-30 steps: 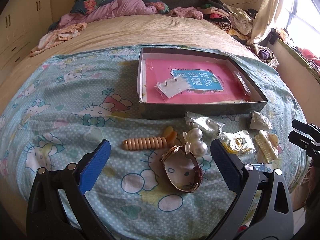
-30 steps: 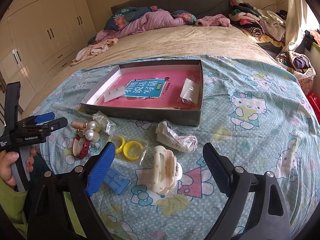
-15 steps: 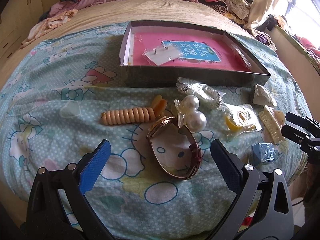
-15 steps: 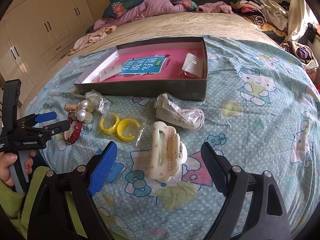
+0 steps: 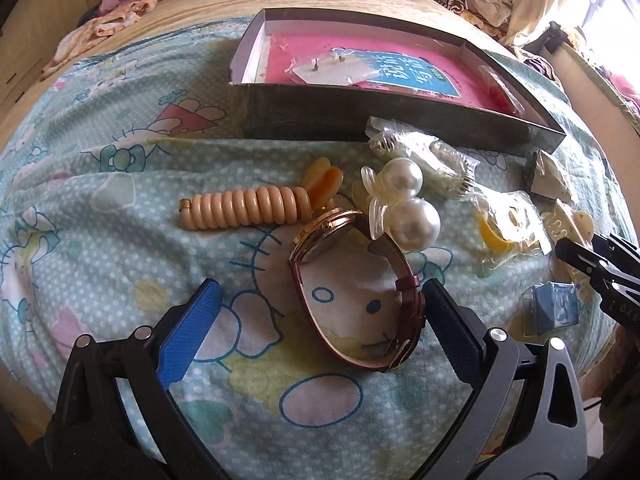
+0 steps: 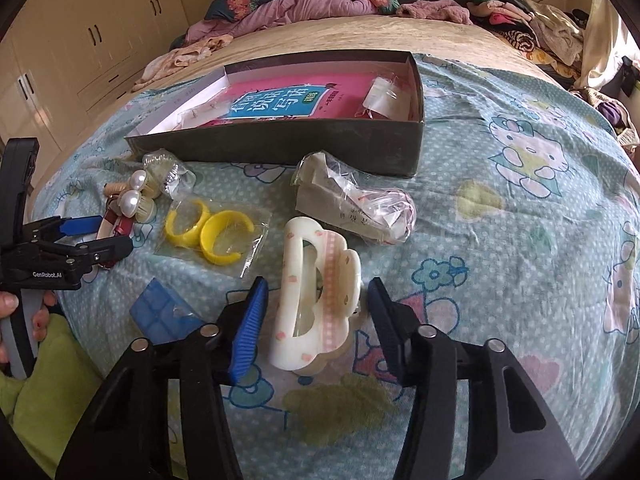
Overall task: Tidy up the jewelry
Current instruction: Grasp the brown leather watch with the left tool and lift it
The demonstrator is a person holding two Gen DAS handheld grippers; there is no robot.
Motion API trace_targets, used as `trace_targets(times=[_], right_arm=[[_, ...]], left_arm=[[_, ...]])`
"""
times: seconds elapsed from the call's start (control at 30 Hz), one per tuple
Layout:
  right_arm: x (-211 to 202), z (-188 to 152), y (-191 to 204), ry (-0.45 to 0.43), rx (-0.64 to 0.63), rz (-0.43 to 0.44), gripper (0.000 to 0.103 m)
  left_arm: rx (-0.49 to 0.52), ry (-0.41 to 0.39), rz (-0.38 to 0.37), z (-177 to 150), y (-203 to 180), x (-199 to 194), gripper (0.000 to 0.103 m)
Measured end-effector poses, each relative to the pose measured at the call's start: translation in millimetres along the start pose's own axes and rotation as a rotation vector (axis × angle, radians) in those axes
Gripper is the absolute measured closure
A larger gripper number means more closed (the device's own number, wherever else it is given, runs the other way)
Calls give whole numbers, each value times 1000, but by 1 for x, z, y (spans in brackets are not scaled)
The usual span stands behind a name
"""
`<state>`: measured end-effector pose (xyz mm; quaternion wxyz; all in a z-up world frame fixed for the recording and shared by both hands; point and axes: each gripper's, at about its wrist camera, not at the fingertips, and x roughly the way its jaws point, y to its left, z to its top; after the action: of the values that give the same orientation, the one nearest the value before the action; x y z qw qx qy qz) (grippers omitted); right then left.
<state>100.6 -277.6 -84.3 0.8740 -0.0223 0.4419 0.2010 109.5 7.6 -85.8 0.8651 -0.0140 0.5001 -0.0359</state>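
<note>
Left wrist view: the left gripper [image 5: 316, 320] is spread wide, nothing held, low over the patterned bedsheet [image 5: 100, 208]. A watch [image 5: 352, 280] with a dark red strap lies between the two fingers, its strap just beside the right-hand finger [image 5: 452, 328]; contact cannot be confirmed. At 12 o'clock from the watch sits a pearl hair clip [image 5: 400, 208], touching the watch case. At 10 o'clock lies a beige spiral hair tie [image 5: 248, 208]. Further at 12 o'clock stands the open box [image 5: 360, 116], holding a pink book and some bagged items. At 3 o'clock, the tip of the right gripper [image 5: 592, 260] enters the frame.

Right wrist view: the right gripper [image 6: 316, 320] is likewise parted and empty, straddling a cream claw clip [image 6: 316, 300] that lies on the sheet between the pads. At 10 o'clock from the clip is a bag of yellow hoop earrings [image 6: 212, 232]; at 9 o'clock a small blue packet [image 6: 160, 316]; at 1 o'clock a crumpled clear bag [image 6: 352, 204]. The box sits at 12 o'clock.

Assessment: both grippers appear to be at the approach stage, each lined up on one item. Next move, in my judgement: close on the watch strap and on the clip body squarely, lift clear of neighbours, and carry to the box. The pearl clip may drag along with the watch.
</note>
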Motion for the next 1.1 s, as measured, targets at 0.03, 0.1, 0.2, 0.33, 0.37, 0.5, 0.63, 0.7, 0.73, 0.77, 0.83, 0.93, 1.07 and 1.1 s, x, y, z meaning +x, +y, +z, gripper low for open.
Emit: trace_targets(times=[0.03, 0.1, 0.2, 0.33, 0.37, 0.5, 0.63, 0.7, 0.73, 0.77, 0.83, 0.93, 1.07, 1.1], right_arm=[[0, 0, -1, -1, 3, 7, 62], [-3, 1, -1, -8, -1, 13, 65], [-9, 2, -2, -14, -3, 23, 68], [-16, 5, 1, -23, -11, 34, 68], [-19, 5, 2, -27, -15, 39, 68], [-29, 10, 8, -44, -35, 51, 68], [-37, 15, 13, -57, -55, 64, 68], [-41, 18, 17, -64, -65, 72, 68], [-42, 19, 19, -69, -70, 76, 68], [-44, 20, 20, -74, -75, 80, 68], [-47, 21, 23, -81, -82, 87, 68], [-50, 25, 28, -93, -91, 95, 68], [-52, 32, 33, -109, -102, 103, 68], [-52, 33, 34, -112, -103, 105, 68]], left_arm=[[1, -1, 0, 1, 0, 1, 10], [1, -8, -4, 4, 0, 1, 10], [12, -33, -31, 4, -2, -4, 33], [21, -66, -73, 2, -4, -12, 62], [11, -70, -90, 2, -2, -14, 65], [-7, -106, -117, 2, 2, -27, 66], [-7, -134, -120, 2, 3, -39, 66], [-5, -148, -117, 2, 4, -44, 67], [-4, -154, -115, 3, 6, -47, 67], [-4, -159, -112, 4, 6, -49, 67], [-9, -172, -110, 4, 8, -55, 68], [-21, -197, -119, 6, 12, -63, 91], [-33, -215, -112, 10, 17, -69, 91], [-35, -214, -110, 11, 18, -69, 91]])
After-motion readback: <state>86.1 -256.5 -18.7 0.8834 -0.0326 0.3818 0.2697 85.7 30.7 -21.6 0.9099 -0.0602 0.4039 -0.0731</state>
